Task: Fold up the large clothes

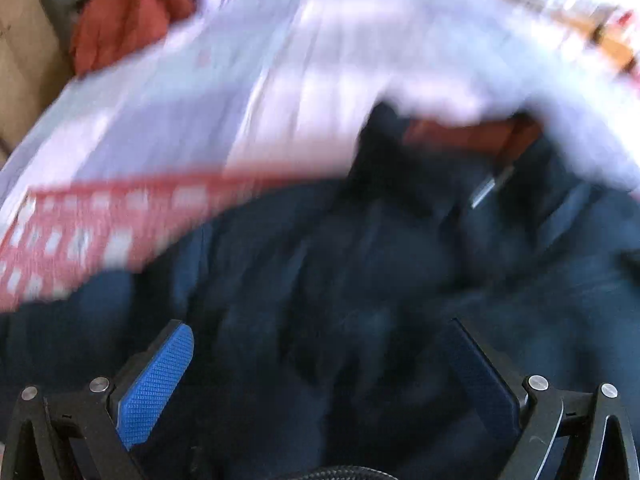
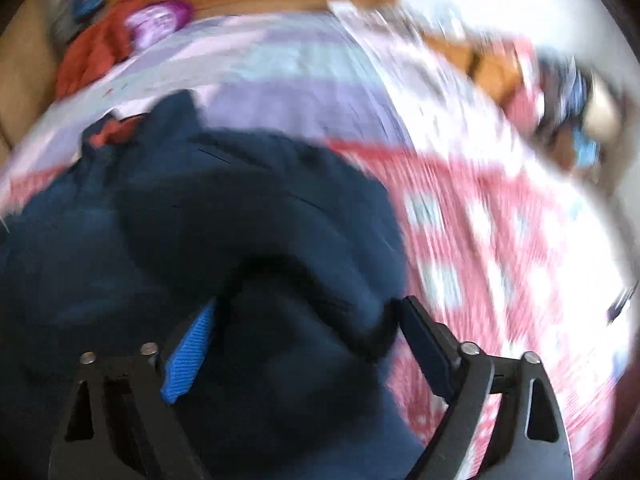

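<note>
Left tongs: my left gripper (image 1: 320, 356) hangs over the dark blue garment (image 1: 360, 280), its 2 blue pads (image 1: 156, 388) set wide apart with only cloth lying below the gap; nothing is pinched.

Right tongs: my right gripper (image 2: 304, 336) also stands wide, and a humped fold of the dark blue garment (image 2: 240, 220) bulges up between the fingers; through the blur I judge the pads are not pressing on it.

Garment: a large navy piece, rumpled and unfolded, heaped on the bedspread (image 1: 200, 100) with a rust-orange lining (image 1: 452, 132) showing at what looks like the collar; a small pale tag or zip pull (image 1: 490, 186) sits near it.

Bed: lilac and white stripes, with a red checked band (image 2: 480, 220) running beside the cloth.

Beyond: an orange-red garment (image 1: 120, 24) is piled at the far corner, well apart from the navy one, beside something purple (image 2: 160, 20).

Blur: both views are smeared, so edges and seams are hard to read.

Risk 1: closing on the hump could catch several layers at once, and I would lift a bunch instead of an edge.

Risk 2: aiming through this smear, I could miss the hem or nip the bedspread with it.

Risk 3: 2 uneven grips would drag the piece skewed.
</note>
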